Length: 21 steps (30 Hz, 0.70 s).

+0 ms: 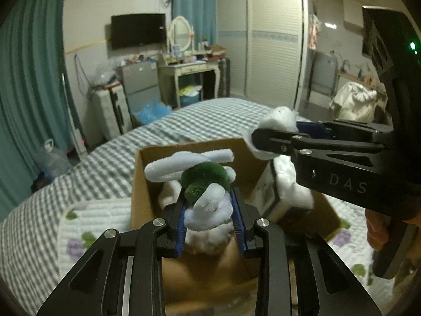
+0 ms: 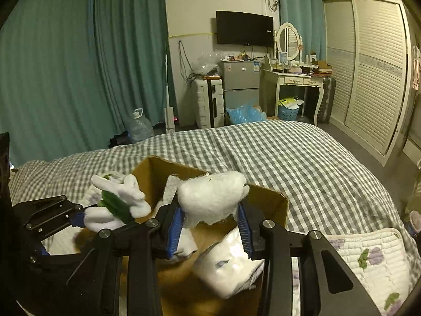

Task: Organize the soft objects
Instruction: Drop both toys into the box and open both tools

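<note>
My left gripper [image 1: 211,220] is shut on a white and green plush toy [image 1: 205,184] and holds it over an open cardboard box [image 1: 143,184] on the bed. The toy also shows in the right wrist view [image 2: 115,202] at the left. My right gripper [image 2: 210,230] is shut on a wad of white cotton stuffing [image 2: 213,197] above the same box [image 2: 273,205]. In the left wrist view the right gripper [image 1: 265,138] comes in from the right with the stuffing [image 1: 279,117]. A white plastic-wrapped pack [image 2: 231,266] lies inside the box.
The box sits on a bed with a grey checked cover [image 2: 289,158]. A white quilted floral mat [image 2: 379,258] lies under and beside the box. Beyond the bed stand a dresser with mirror [image 2: 297,79], a small fridge [image 2: 239,84], a wardrobe [image 2: 373,73] and teal curtains [image 2: 79,65].
</note>
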Each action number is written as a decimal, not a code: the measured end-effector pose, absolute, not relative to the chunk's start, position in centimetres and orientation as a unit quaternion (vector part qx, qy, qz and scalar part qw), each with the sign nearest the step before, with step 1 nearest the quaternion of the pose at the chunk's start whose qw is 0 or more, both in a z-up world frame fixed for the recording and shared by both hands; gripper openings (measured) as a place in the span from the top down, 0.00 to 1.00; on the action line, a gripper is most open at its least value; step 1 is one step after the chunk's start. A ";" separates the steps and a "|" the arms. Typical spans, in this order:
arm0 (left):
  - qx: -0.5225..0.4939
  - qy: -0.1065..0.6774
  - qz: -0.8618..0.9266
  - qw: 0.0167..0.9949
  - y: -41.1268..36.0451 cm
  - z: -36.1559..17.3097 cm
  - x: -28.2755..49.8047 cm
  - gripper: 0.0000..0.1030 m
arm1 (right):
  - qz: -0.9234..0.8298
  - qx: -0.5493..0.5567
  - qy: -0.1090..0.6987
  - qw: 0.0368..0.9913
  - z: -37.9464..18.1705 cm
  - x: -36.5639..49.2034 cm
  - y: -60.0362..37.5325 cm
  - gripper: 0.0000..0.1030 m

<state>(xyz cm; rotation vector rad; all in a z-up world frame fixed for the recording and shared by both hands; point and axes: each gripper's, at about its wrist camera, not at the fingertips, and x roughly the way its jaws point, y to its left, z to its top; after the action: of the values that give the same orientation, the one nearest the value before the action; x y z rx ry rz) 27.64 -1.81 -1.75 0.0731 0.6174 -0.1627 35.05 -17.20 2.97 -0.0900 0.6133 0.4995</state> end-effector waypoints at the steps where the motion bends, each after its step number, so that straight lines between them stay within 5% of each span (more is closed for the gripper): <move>1: 0.040 0.301 -0.082 0.949 -2.1 -1.9 27.7 0.65 | 0.241 -0.044 0.299 0.922 2.8 35.1 -17.3 0.61; 2: 0.043 0.300 -0.081 0.950 -2.2 -1.9 27.7 0.63 | 0.238 -0.043 0.299 0.923 2.5 35.4 -17.5 0.58; 4: 0.045 0.296 -0.064 0.952 -2.5 -1.9 27.4 0.28 | 0.235 -0.035 0.299 0.924 2.5 35.7 -18.1 0.31; 6: 0.039 0.288 -0.060 0.955 -2.3 -1.4 26.9 0.16 | 0.228 -0.023 0.291 0.929 3.1 35.5 -19.0 0.22; 21: 0.060 0.169 -0.029 0.983 1.2 12.7 11.2 0.09 | 0.161 -0.063 0.193 0.966 18.3 18.9 -22.9 0.06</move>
<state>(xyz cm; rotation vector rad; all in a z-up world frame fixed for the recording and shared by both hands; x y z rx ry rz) 11.24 1.21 12.66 0.1200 0.3405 -0.0582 18.94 -22.86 18.31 -0.1273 0.3896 0.3250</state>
